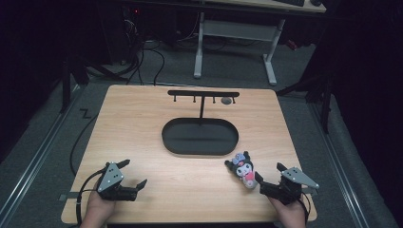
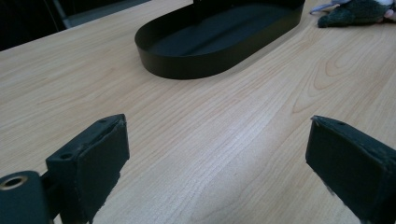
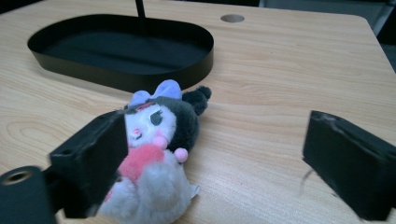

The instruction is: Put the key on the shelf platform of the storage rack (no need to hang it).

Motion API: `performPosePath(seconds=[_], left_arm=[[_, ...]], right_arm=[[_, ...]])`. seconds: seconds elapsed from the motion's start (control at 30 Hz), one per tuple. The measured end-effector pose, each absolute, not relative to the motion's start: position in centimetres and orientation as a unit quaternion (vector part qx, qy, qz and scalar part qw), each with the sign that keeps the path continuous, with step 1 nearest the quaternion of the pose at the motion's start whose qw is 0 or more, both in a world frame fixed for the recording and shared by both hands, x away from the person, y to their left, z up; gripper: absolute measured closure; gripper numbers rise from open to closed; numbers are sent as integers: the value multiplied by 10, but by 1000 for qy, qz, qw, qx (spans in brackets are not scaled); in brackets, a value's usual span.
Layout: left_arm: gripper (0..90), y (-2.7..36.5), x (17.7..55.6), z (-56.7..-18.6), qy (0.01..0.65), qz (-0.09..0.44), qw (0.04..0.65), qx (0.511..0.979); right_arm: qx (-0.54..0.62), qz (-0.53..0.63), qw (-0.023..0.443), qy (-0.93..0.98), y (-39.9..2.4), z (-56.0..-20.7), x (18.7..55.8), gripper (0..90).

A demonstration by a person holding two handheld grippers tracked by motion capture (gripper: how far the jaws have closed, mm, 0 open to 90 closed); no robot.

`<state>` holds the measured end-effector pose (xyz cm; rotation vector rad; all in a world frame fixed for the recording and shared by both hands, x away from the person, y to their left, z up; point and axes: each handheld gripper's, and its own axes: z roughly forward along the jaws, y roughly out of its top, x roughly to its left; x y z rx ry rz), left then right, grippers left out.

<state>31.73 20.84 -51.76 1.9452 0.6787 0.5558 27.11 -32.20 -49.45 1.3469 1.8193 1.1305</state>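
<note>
The right gripper (image 3: 215,163) is standing with its jaws wide and holding nothing, one pad just beside the plush doll (image 3: 154,154) lying near the black oval tray (image 1: 200,137), probably lining up a grasp, while the left gripper (image 2: 217,163) is gaping idle over bare table (image 2: 233,121).
</note>
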Motion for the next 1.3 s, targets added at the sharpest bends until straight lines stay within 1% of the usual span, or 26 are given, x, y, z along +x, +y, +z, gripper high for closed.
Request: performPosePath(seconds=[0.03,0.1,0.3,0.47,0.53,0.87,1.3], left_arm=[[66,208,317,-518,278,229,481,799],[66,208,317,-518,278,229,480,800],[65,205,315,-518,276,225,480,802],[65,207,314,-520,276,224,478,803],[65,208,314,-520,279,224,479,802],[65,210,314,-521,278,219,481,802],[65,211,314,-519,280,225,484,798]], right_arm=[[506,420,299,691,-318,-493,271,11],[503,416,300,696,-314,-492,271,1],[497,406,297,707,-306,-490,271,0],[507,388,290,713,-297,-489,280,0],[506,380,282,721,-296,-489,283,0],[512,340,276,739,-296,-487,286,0],[520,301,241,762,-295,-479,292,0]])
